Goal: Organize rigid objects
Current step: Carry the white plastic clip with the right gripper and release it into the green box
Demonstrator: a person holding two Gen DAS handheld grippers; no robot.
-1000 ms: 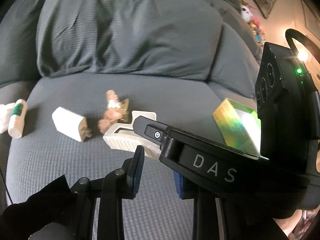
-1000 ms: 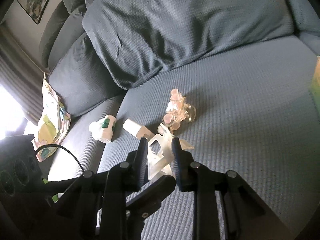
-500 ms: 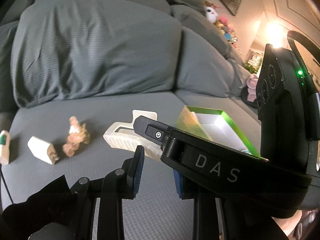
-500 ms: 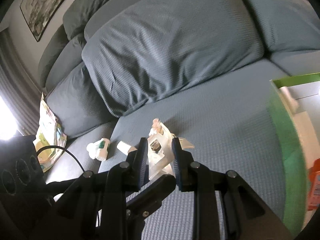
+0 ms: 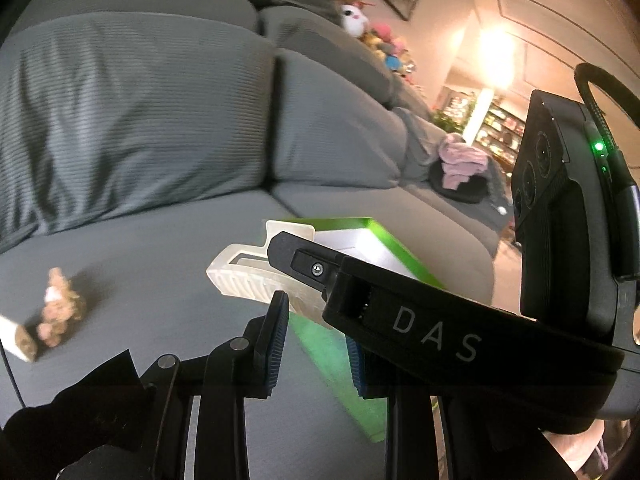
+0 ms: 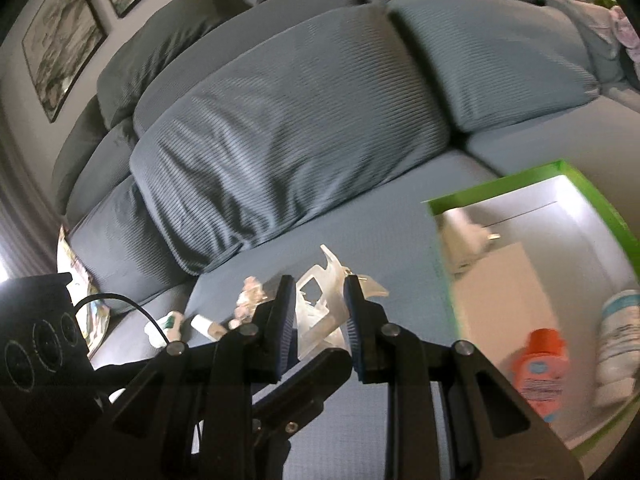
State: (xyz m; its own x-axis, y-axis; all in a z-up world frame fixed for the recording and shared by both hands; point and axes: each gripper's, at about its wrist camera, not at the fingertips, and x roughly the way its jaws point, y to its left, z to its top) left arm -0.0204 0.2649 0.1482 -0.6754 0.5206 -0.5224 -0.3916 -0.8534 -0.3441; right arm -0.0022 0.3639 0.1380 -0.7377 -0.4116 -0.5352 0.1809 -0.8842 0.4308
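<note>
Green box point(image 6: 436, 216) sits at the right of the right-wrist frame, partly filled. The right gripper point(image 6: 320, 320) at lower centre clamps the translucent clip point(image 6: 320, 304). The left gripper point(image 5: 314, 344) is clenched, seemingly empty. Best carry the clip clear over the rim, then let go low.

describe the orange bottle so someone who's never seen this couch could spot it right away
Start at the grey couch and find the green-edged box sitting open on its seat. Inside, toward the near end, lies the orange bottle. It is the only orange thing in the box; the bottle beside it is white with a pale blue label.
</note>
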